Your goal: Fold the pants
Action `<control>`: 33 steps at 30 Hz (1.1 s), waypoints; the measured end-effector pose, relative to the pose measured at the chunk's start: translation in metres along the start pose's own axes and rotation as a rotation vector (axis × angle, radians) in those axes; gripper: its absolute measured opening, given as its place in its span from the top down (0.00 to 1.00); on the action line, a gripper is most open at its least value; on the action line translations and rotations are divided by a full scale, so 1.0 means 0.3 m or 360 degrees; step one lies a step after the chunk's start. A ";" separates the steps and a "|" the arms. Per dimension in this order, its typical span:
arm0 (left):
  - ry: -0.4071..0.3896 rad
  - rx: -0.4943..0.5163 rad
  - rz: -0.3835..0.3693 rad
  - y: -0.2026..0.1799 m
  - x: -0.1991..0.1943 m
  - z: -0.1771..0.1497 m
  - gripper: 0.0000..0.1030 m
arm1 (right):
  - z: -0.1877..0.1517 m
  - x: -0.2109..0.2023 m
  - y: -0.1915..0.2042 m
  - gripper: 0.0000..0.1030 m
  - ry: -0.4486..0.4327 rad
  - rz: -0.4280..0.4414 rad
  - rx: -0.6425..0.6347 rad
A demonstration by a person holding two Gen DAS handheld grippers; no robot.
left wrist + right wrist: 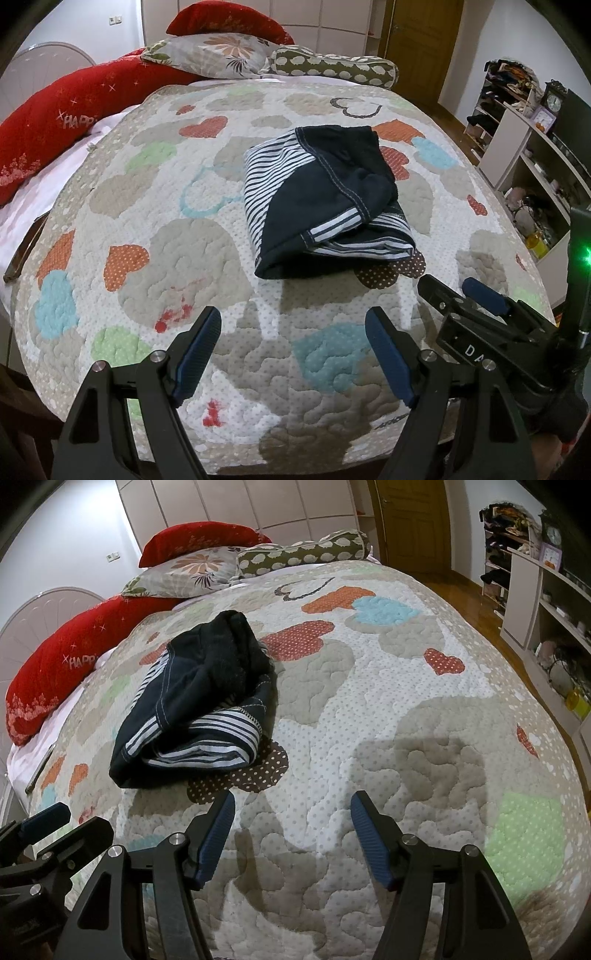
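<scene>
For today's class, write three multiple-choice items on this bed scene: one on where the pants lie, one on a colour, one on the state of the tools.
1. Where do the pants lie?
A. On the quilt
B. On the floor
C. On a shelf

2. What colour is the long pillow along the bed's edge?
A. Blue
B. Red
C. Green

3. What state are the left tool and right tool in?
A. Both gripping the pants
B. One gripping a pillow
C. Both open and empty

Key: 1 A, the folded bundle rests on the heart-patterned quilt; 2 B, its cover is bright red; 3 C, only quilt shows between each pair of fingers.
</scene>
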State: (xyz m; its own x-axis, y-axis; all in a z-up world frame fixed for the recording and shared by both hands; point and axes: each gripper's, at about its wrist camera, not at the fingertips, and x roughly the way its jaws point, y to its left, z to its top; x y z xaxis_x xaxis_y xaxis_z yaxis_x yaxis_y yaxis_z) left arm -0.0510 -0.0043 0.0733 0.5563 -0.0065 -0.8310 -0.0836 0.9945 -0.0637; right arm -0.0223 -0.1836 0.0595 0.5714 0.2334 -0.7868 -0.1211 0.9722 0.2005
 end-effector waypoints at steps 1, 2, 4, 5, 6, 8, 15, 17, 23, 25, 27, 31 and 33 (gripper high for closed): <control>0.0002 -0.0005 -0.0012 0.007 0.003 0.005 0.23 | 0.000 0.000 0.000 0.32 0.0000 0.0001 0.0001; 0.0002 -0.0017 -0.0027 0.020 0.009 0.016 0.23 | 0.001 0.000 0.000 0.32 0.0002 0.0004 0.0002; -0.0003 -0.0069 -0.0035 0.061 0.022 0.043 0.23 | 0.012 0.003 -0.013 0.32 0.0009 0.0035 0.0017; -0.0014 -0.0112 -0.0032 0.094 0.030 0.064 0.23 | 0.023 0.005 -0.020 0.32 0.0008 0.0051 0.0028; -0.0025 -0.0150 -0.0033 0.122 0.039 0.083 0.23 | 0.045 0.004 -0.037 0.32 -0.0004 0.0074 0.0055; -0.0024 -0.0227 -0.0080 0.184 0.067 0.134 0.23 | 0.096 0.011 -0.062 0.30 -0.0034 0.0122 0.0093; 0.0065 -0.0346 -0.0297 0.264 0.187 0.246 0.23 | 0.268 0.183 -0.157 0.27 0.0085 0.0493 0.0388; 0.0114 -0.0365 -0.0424 0.267 0.220 0.258 0.23 | 0.281 0.230 -0.169 0.27 0.0127 0.0598 0.0480; 0.0220 -0.0327 -0.0668 0.194 0.320 0.281 0.23 | 0.301 0.283 -0.152 0.15 0.0159 0.0762 0.0582; 0.0241 -0.0334 -0.0715 0.168 0.339 0.283 0.23 | 0.311 0.300 -0.132 0.15 0.0181 0.0791 0.0567; 0.0231 -0.0309 -0.0687 0.134 0.345 0.283 0.23 | 0.331 0.327 -0.090 0.17 0.0231 0.0813 0.0484; 0.0215 -0.0267 -0.0705 0.111 0.332 0.295 0.41 | 0.350 0.371 -0.030 0.42 0.0319 0.0806 0.0391; 0.0190 -0.0263 -0.0725 0.115 0.310 0.312 0.43 | 0.357 0.372 -0.033 0.54 0.0316 0.0835 0.0402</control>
State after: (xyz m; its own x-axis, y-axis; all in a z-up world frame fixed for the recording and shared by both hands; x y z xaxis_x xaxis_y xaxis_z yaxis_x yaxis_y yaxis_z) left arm 0.0753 0.0392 0.0456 0.4691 -0.4577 -0.7553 0.0106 0.8581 -0.5134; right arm 0.1295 -0.1694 0.0322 0.3224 0.7022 -0.6348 -0.1352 0.6979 0.7033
